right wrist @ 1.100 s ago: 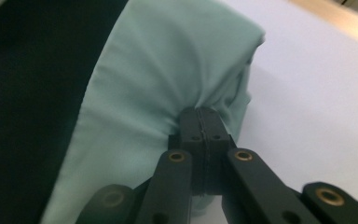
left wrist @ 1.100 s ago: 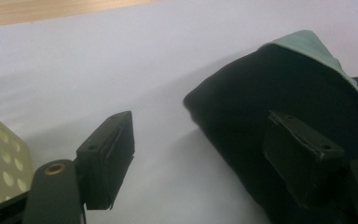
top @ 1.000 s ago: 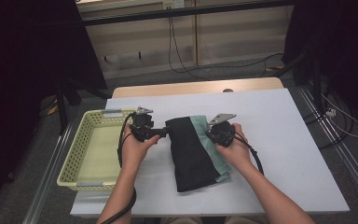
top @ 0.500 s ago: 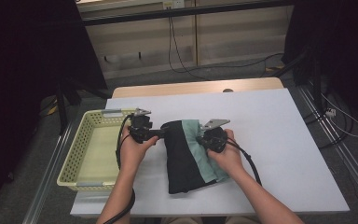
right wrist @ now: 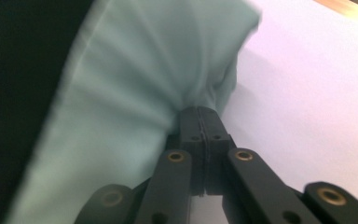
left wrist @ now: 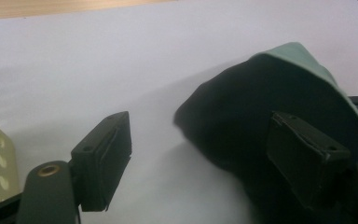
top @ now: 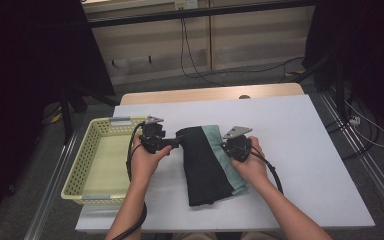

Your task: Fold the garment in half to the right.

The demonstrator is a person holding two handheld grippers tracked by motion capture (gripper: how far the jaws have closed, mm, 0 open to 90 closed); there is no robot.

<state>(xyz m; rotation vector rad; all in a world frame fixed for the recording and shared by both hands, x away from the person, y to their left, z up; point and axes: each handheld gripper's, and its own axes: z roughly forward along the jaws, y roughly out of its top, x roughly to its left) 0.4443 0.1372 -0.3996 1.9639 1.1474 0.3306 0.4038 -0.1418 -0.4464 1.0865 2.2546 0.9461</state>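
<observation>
The right gripper [right wrist: 200, 119] has its black jaws pinched tight on the pale green edge of a folded black and mint-green cloth [top: 207, 162] lying mid-table, while the left gripper [left wrist: 205, 158] stands with jaws apart at the cloth's dark left edge, gripping nothing. With just one thin corner pinched, a pull could probably slip it free or drag the fold open. A pale yellow perforated plastic basket [top: 80, 165] sits just left of the left hand on the white table [top: 305, 150], nothing lying between it and the cloth.

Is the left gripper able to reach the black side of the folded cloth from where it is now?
Probably yes. The left gripper sits open right at the cloth's black edge, nothing lies between them, and one jaw already overlaps the fabric in the left gripper view.
</observation>
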